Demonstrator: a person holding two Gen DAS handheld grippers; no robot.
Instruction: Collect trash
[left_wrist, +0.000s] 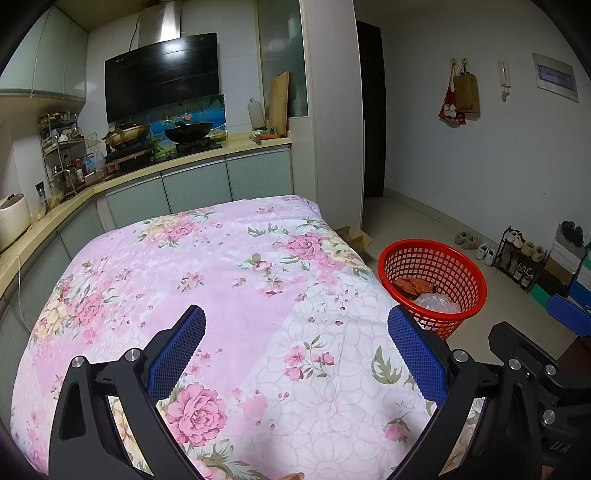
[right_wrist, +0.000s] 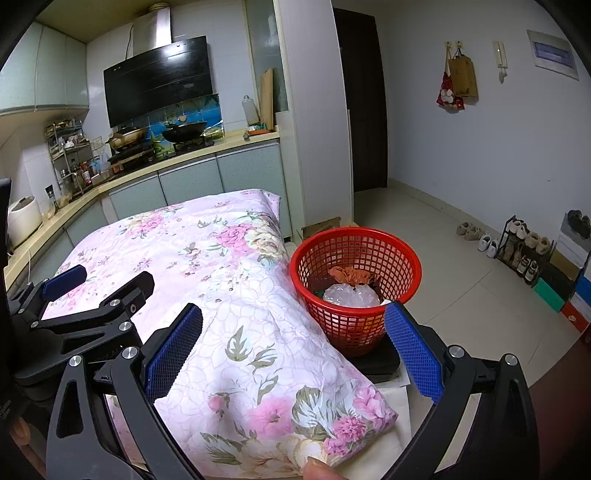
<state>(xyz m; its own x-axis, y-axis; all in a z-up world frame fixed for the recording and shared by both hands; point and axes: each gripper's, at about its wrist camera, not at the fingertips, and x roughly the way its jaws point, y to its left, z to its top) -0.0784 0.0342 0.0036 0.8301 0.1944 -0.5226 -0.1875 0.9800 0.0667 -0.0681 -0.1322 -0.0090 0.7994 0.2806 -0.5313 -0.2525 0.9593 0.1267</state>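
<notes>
We see a floral cloth (left_wrist: 236, 295) over the desk, bare of any litter we can spot. Beside its right edge sits the red basket (right_wrist: 354, 291), w/ trash already in: a clear crinkled plastic bag (right_wrist: 351, 295) and orange-brown crumpled paper (right_wrist: 347, 275). Both prob. light, soft, crushable; the plastic looks slippery, so we'd pinch a bunched fold, not a flat face. Basket's stiff mesh, best taken at the rim. Left gripper (left_wrist: 295, 339) and right gripper (right_wrist: 293, 339) both have fingers spread wide, holding nothing. No readable labels or brands; wall panel text too blurred.
</notes>
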